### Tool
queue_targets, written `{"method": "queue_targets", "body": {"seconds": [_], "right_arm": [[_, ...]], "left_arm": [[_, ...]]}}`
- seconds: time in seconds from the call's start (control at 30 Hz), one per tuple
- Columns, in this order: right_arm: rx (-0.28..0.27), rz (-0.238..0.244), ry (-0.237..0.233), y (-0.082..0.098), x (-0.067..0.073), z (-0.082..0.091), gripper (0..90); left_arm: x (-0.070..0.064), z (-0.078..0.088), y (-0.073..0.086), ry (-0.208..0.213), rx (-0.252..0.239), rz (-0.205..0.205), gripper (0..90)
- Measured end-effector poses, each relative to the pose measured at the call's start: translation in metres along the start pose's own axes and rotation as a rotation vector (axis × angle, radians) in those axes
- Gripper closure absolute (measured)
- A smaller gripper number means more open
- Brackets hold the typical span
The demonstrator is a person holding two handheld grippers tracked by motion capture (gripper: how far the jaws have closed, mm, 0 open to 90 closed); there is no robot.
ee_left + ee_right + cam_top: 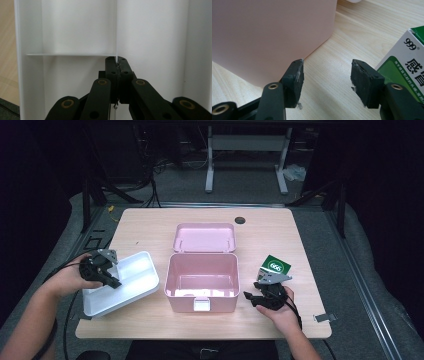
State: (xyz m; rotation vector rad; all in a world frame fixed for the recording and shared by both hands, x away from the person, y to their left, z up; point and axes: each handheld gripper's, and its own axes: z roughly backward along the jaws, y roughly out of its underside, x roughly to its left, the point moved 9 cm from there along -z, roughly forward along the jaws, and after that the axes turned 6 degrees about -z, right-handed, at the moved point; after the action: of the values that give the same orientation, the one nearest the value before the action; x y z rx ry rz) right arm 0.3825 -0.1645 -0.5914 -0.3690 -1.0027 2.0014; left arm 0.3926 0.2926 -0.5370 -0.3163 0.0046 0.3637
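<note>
- The white tray is seen just left of the open pink box, tilted, its near left corner hanging past the table edge.
- The left gripper is clamped on the tray: in the left gripper view its jaws are pressed together on the thin divider wall, right where the cross wall meets it.
- The right gripper is parked on the table just right of the box, jaws spread, nothing between them; the box's pink wall is beside one jaw, the green and white carton beside the other.
- The step in hand is judged to be carrying the tray by its divider.
- A thin wall is pinched, so the tray should be kept level and moved slowly, or it may swing.
- The grip is best kept low on the divider and squeezed evenly.
- The carton is best left undisturbed by the free gripper.
</note>
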Motion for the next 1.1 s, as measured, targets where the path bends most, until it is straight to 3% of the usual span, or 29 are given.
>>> {"method": "queue_targets", "body": {"seconds": [0.1,0.2,0.37,0.53,0.63,0.67,0.77,0.83,0.87,0.97,1.03,1.07,1.1], "right_arm": [[-0.002,-0.001,-0.006,0.000,-0.001,0.000,43.6],[-0.001,0.001,-0.007,0.000,0.000,0.000,43.6],[0.016,0.015,0.009,0.001,0.001,0.003,43.3],[0.017,0.034,0.014,0.000,0.002,0.004,42.9],[0.022,0.030,0.010,0.001,0.002,0.004,42.6],[0.021,0.028,0.007,0.000,0.002,0.004,42.3],[0.020,0.028,-0.001,-0.001,0.002,0.005,40.0],[0.034,0.029,-0.011,-0.001,0.003,0.007,37.0],[0.034,0.029,-0.011,-0.001,0.003,0.007,37.0],[0.064,0.060,-0.032,-0.005,0.007,0.012,34.8],[0.096,0.080,-0.075,-0.014,0.011,0.021,33.0],[0.105,0.093,-0.079,-0.018,0.012,0.025,30.2],[0.124,0.119,-0.079,-0.021,0.012,0.028,27.6]], "left_arm": [[0.002,-0.015,0.010,0.001,0.038,0.022,89.4],[0.003,-0.027,0.015,0.008,0.046,0.036,89.4],[0.004,-0.043,0.021,0.004,0.087,0.037,89.4],[0.005,-0.062,0.026,0.003,0.102,0.044,89.3],[0.009,-0.070,0.028,-0.027,0.084,0.059,88.4],[0.009,-0.069,0.028,-0.043,0.075,0.065,87.3],[0.008,-0.064,0.030,-0.079,0.061,0.089,70.9],[0.006,-0.057,0.031,-0.117,0.022,0.118,65.0],[0.006,-0.057,0.031,-0.117,0.022,0.118,61.6],[0.004,-0.045,0.029,-0.185,-0.100,0.158,56.4],[0.000,-0.041,0.028,-0.213,-0.176,0.175,51.7],[-0.002,-0.041,0.028,-0.238,-0.240,0.198,50.2],[-0.003,-0.043,0.028,-0.232,-0.265,0.209,50.0]]}}
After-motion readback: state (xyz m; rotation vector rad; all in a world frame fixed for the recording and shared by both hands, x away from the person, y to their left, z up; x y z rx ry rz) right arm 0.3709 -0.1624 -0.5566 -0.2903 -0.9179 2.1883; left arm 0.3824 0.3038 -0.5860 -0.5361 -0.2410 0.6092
